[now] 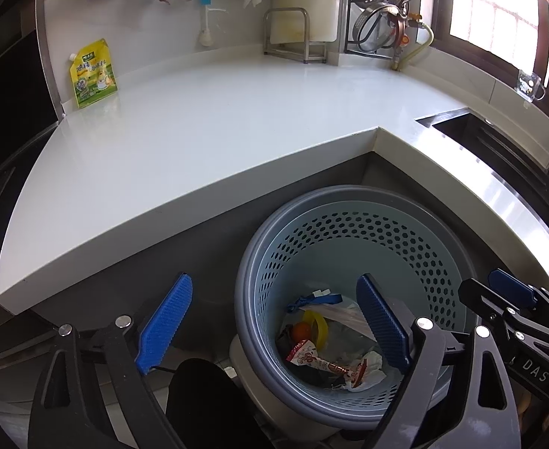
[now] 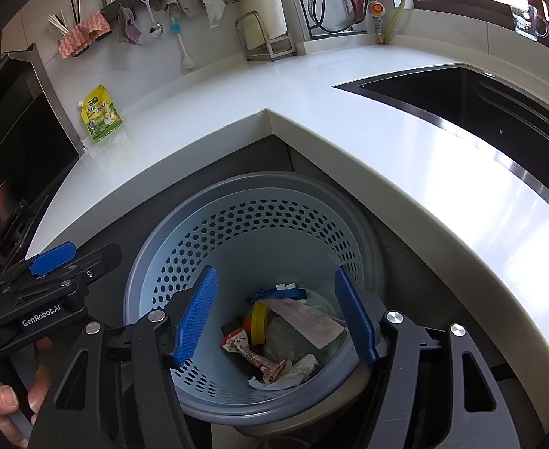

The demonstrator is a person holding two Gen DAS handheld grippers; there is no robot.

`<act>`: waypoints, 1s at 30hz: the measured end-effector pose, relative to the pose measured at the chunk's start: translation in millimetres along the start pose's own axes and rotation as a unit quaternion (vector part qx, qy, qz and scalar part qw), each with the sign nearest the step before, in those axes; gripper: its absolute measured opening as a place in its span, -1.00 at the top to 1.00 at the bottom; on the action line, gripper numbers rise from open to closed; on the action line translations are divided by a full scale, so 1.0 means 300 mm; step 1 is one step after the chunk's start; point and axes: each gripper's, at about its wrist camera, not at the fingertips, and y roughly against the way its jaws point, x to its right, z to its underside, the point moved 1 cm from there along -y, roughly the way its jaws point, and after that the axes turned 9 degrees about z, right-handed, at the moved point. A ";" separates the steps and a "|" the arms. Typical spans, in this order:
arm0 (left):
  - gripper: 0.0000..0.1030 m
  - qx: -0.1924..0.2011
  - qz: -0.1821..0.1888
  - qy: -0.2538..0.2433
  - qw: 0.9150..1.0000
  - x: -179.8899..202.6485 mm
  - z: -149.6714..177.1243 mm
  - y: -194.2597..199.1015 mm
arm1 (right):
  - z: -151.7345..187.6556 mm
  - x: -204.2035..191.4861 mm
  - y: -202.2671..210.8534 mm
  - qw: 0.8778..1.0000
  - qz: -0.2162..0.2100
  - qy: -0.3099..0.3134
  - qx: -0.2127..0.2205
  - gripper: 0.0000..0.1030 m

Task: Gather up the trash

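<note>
Hovering over trash bin (image 2: 184, 258), both tools spread and empty, yellow pouch (image 1: 93, 73) on counter (image 1: 214, 119)

Your counter (image 1: 199, 123) reads glossy white, smooth, stone-like. Bin (image 2: 184, 258) is matt perforated plastic, pale blue, grey rim. Inside, crinkly glossy wrapper (image 2: 259, 359) and crumpled paper (image 2: 304, 364) at 6 o'clock. Ribbed blue pads (image 2: 196, 318) on matt black gripper frames. Sink (image 2: 461, 89) edge is brushed metal.
</note>
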 end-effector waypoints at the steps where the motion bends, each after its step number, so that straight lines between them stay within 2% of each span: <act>1: -0.74 0.000 -0.001 0.000 1.000 -0.001 0.000 0.001 | 0.000 0.000 0.000 1.000 0.000 0.000 0.000 -0.22; 5: -0.85 0.003 -0.006 0.002 1.000 -0.005 -0.002 0.003 | 0.000 0.001 -0.001 1.000 0.002 0.001 0.000 -0.22; 30: -0.87 -0.010 -0.029 0.009 1.000 -0.014 0.001 -0.008 | 0.002 0.012 0.000 1.000 0.005 0.004 0.001 -0.25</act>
